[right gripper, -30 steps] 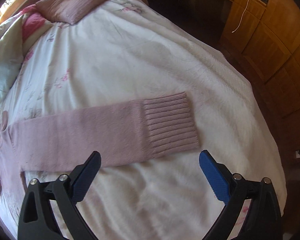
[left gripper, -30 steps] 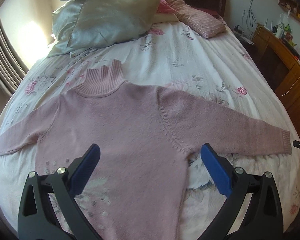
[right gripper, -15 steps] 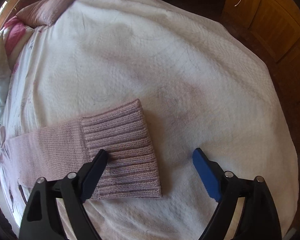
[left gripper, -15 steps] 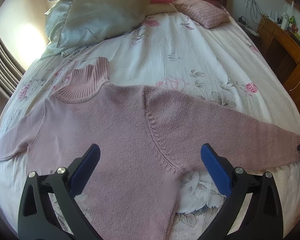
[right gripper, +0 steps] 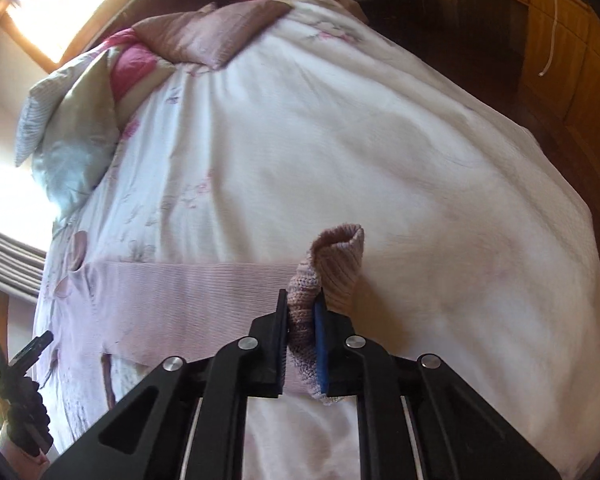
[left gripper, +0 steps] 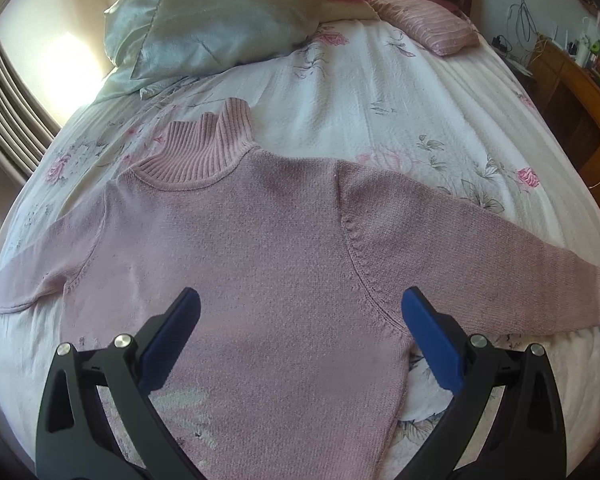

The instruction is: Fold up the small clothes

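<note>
1. My right gripper [right gripper: 301, 322] has its jaws drawn nearly together, pinching the ribbed cuff [right gripper: 338, 264] of the sweater's sleeve [right gripper: 188, 292] between the black finger and the blue pad.
2. From the right wrist view, the cuff bunches up out of the fingers and stands as a small open tube above them, raised off the bedspread [right gripper: 380, 160], while the sleeve behind it stretches flat away to my left.
3. My left gripper [left gripper: 300, 308] hangs over the sweater [left gripper: 260, 260] with its fingers spread wide and nothing between them; I cannot tell whether the blue pads [left gripper: 432, 344] touch the knit.
4. In the left wrist view the body of the sweater lies between and beyond those two fingers, with the raglan seam of one shoulder running down toward the right-hand pad.
5. The sweater is a pale pink knit, laid flat on the bed with both sleeves out to the sides.
6. Its ribbed turtleneck collar [left gripper: 204, 148] points toward the pillows [left gripper: 220, 20] at the head of the bed and stands up a little, slightly crumpled.
7. The short-looking sleeve at the far left of that view ends near the edge of the mattress; the other reaches toward the right edge of the frame, where its ribbed end just shows.
8. The bedspread beneath is white with pink roses and grey-green leaves.
9. At the lower left of the right wrist view I can see the left gripper's dark frame and a gloved hand [right gripper: 24, 412] holding it.
</note>
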Demonstrator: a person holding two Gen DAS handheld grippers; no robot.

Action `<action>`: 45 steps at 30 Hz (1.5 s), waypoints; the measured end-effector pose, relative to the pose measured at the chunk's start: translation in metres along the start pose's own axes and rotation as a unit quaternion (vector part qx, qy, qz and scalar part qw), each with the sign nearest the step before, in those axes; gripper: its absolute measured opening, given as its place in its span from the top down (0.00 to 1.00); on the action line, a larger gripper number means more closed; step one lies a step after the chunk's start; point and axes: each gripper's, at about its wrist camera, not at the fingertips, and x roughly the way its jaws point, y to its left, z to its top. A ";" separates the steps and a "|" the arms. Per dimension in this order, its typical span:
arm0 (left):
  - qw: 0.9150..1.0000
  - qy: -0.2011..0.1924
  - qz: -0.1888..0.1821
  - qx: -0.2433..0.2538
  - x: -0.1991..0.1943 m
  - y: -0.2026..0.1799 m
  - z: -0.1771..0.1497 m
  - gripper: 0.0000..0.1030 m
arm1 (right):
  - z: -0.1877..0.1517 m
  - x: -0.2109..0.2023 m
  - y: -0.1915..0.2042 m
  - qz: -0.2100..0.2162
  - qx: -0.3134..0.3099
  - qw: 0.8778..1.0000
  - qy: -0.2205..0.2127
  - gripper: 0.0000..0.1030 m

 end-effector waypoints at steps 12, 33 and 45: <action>1.000 0.009 0.002 -0.026 -0.002 0.035 -0.009 0.03 | -0.029 0.087 0.189 0.095 -0.119 0.986 0.067 0.89; 0.985 0.086 -0.132 0.073 0.060 -0.147 -0.002 0.03 | -0.134 0.020 0.102 0.077 -0.083 0.992 0.056 0.51; 0.977 0.094 -0.157 0.109 0.080 -0.202 -0.013 0.68 | -0.155 0.008 0.073 0.064 -0.033 0.996 0.042 0.51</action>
